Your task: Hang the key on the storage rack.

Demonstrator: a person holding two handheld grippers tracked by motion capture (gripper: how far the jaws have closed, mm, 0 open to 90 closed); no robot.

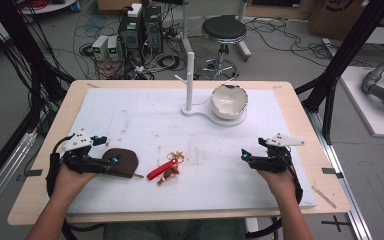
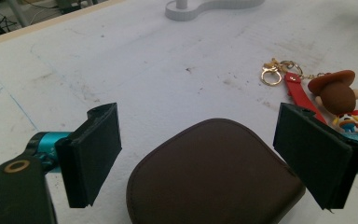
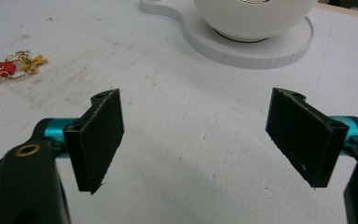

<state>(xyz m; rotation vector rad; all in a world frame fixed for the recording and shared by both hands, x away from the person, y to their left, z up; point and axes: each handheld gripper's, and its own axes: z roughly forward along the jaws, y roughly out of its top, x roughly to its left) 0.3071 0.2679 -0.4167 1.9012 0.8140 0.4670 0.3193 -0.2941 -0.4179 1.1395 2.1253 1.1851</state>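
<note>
Here, brown pouch between open left jaws

The brown pouch [image 1: 122,162] is seen near-left on the white mat [image 1: 145,120], unpressed between the spread left gripper [image 1: 111,162]. Just right lies the keychain [image 1: 167,169]. The right gripper [image 1: 243,156] is held apart, empty.

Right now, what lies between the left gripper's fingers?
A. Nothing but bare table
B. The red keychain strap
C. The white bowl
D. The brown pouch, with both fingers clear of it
D. In the left gripper view the brown pouch lies between the open fingers of the left gripper, with a gap on each side; the keychain lies farther off on the white table.
</note>
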